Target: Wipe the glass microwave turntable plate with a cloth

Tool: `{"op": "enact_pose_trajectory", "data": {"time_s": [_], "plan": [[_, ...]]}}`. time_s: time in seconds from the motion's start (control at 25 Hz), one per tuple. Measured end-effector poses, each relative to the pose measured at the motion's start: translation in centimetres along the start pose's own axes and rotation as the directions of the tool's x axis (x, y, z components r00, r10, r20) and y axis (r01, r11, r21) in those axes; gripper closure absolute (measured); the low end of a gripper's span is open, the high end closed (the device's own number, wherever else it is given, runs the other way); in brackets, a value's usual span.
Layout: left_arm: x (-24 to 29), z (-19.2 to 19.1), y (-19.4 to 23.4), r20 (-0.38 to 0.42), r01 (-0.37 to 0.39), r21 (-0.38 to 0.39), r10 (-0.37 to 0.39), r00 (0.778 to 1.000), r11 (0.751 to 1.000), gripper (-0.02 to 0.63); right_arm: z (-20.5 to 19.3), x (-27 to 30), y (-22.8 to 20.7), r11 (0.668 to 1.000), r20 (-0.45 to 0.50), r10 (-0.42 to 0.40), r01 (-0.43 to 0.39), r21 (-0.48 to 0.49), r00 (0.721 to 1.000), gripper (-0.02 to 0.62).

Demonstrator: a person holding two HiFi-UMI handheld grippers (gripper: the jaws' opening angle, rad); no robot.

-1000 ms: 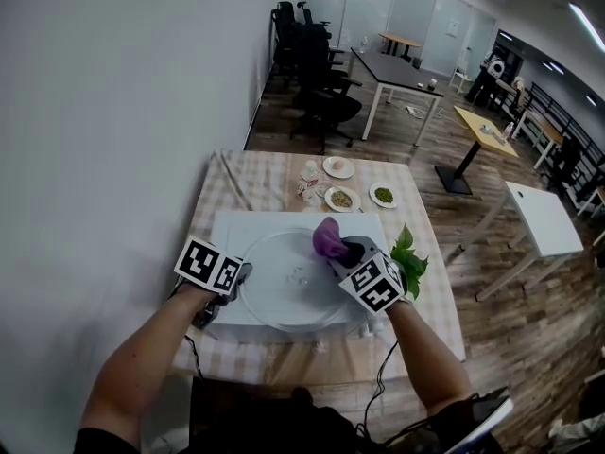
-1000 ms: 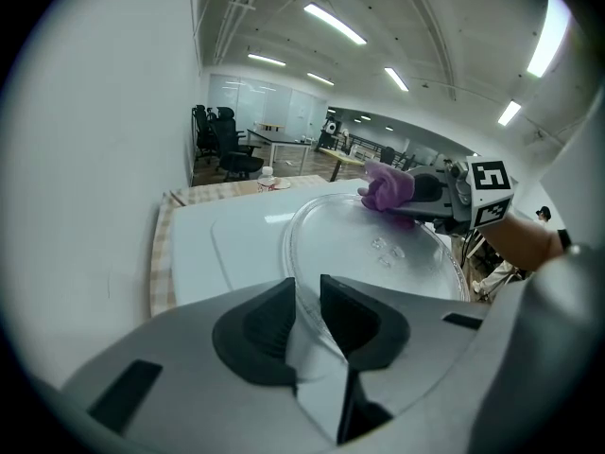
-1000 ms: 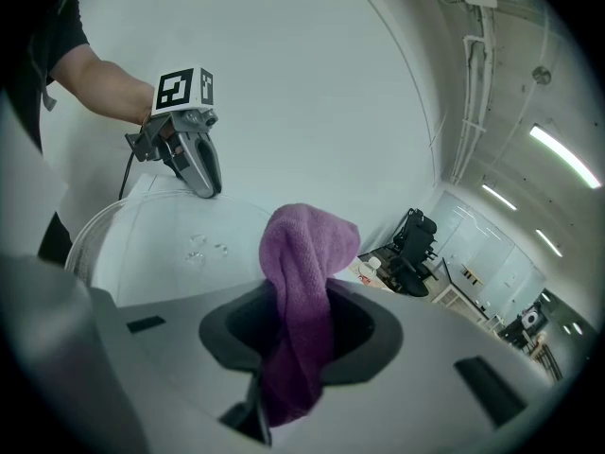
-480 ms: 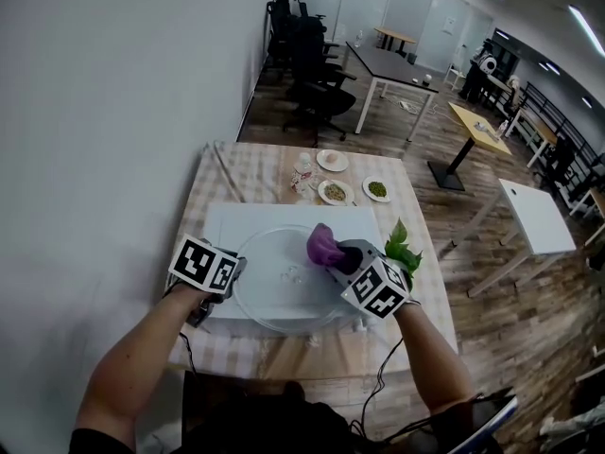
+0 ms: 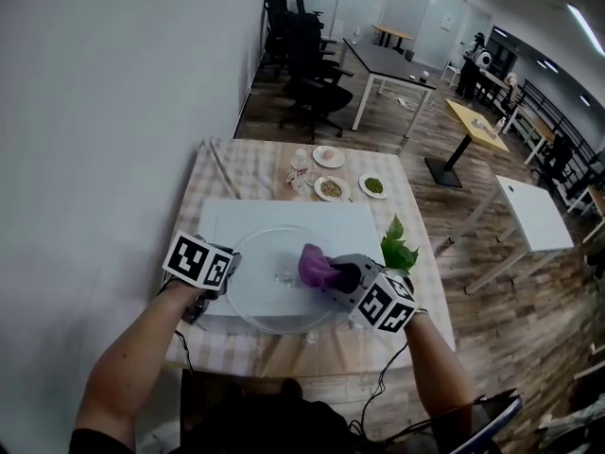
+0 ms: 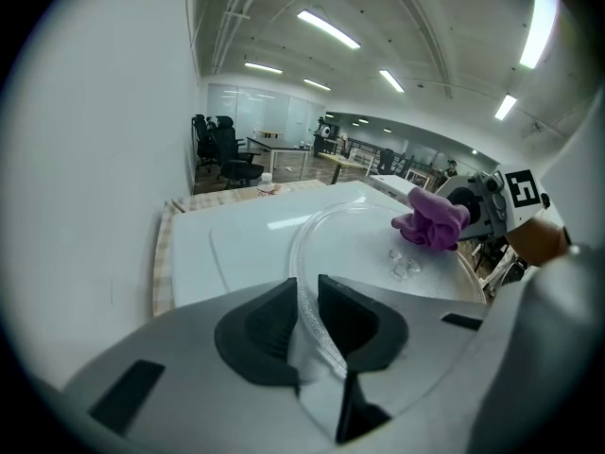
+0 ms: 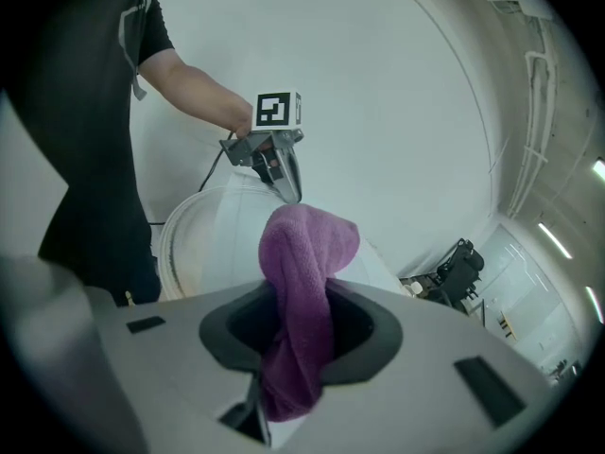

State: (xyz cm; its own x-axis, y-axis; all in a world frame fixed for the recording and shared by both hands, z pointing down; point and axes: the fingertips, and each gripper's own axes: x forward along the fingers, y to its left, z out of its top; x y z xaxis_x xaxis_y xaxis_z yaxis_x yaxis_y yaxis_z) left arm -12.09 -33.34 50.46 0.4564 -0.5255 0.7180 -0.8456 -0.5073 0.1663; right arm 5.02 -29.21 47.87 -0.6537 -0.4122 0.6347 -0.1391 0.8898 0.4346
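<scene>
The round glass turntable plate (image 5: 260, 282) lies on a white board (image 5: 236, 220), and small clear knobs (image 5: 284, 274) sit at its middle. My left gripper (image 5: 227, 272) is at the plate's left rim. In the left gripper view the rim (image 6: 317, 239) runs between the jaws of this gripper (image 6: 304, 296), which have just been closing and pinch it. My right gripper (image 5: 336, 274) is shut on a bunched purple cloth (image 5: 317, 266). The cloth (image 7: 307, 282) sticks out past the jaws and rests on the plate's right half, close to the knobs.
The board lies on a checked tablecloth (image 5: 222, 164). Three small dishes (image 5: 329, 189) and a small bottle (image 5: 299, 170) stand at the table's far side. Green leaves (image 5: 397, 249) lie just right of the plate. A white wall (image 5: 104, 112) runs close along the left.
My right gripper has carried the cloth leftward across the plate toward its middle, rolling a little. The left gripper has stayed at the rim.
</scene>
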Motion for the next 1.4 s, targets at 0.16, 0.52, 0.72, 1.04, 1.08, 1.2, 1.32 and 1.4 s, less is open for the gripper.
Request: {"op": "enact_pose_trajectory", "data": {"time_s": [0.16, 0.52, 0.72, 1.04, 1.08, 1.2, 1.32, 1.4], "plan": [[0.3, -0.1, 0.1, -0.001, 0.009, -0.018, -0.009, 1.0, 1.0, 0.531, 0.4, -0.4, 1.6, 0.995, 0.033, 0.102, -0.102, -0.012, 0.994, 0.479], [0.5, 0.2, 0.7, 0.005, 0.0, -0.039, 0.0, 1.0, 0.999, 0.534, 1.7, -1.1, 4.2, 0.971, 0.05, 0.236, -0.234, -0.043, 0.971, 0.477], [0.5, 0.3, 0.8, 0.008, -0.007, -0.041, 0.008, 1.0, 0.999, 0.535, 2.5, -2.0, 6.3, 0.941, 0.073, 0.337, -0.335, -0.042, 0.939, 0.477], [0.6, 0.4, 0.9, 0.014, -0.02, -0.045, 0.021, 1.0, 0.999, 0.535, 3.2, 0.0, 1.7, 0.957, 0.1, 0.272, -0.28, 0.072, 0.957, 0.477], [0.6, 0.4, 0.9, 0.015, -0.024, -0.045, 0.025, 1.0, 0.999, 0.535, 3.2, 0.9, 0.3, 0.966, 0.087, 0.227, -0.236, 0.109, 0.97, 0.477], [0.6, 0.4, 1.1, 0.017, -0.028, -0.048, 0.029, 0.999, 0.998, 0.535, 2.7, 4.2, -3.1, 0.979, 0.011, 0.106, -0.107, 0.175, 0.994, 0.477], [0.5, 0.5, 1.0, 0.014, -0.022, -0.051, 0.023, 1.0, 0.998, 0.535, 2.9, 6.5, -5.5, 0.984, -0.048, 0.018, -0.009, 0.177, 0.999, 0.477], [0.5, 0.5, 1.0, 0.01, -0.02, -0.054, 0.02, 1.0, 0.998, 0.535, 3.0, 7.7, -6.0, 0.988, -0.084, 0.002, 0.011, 0.153, 0.996, 0.477]]}}
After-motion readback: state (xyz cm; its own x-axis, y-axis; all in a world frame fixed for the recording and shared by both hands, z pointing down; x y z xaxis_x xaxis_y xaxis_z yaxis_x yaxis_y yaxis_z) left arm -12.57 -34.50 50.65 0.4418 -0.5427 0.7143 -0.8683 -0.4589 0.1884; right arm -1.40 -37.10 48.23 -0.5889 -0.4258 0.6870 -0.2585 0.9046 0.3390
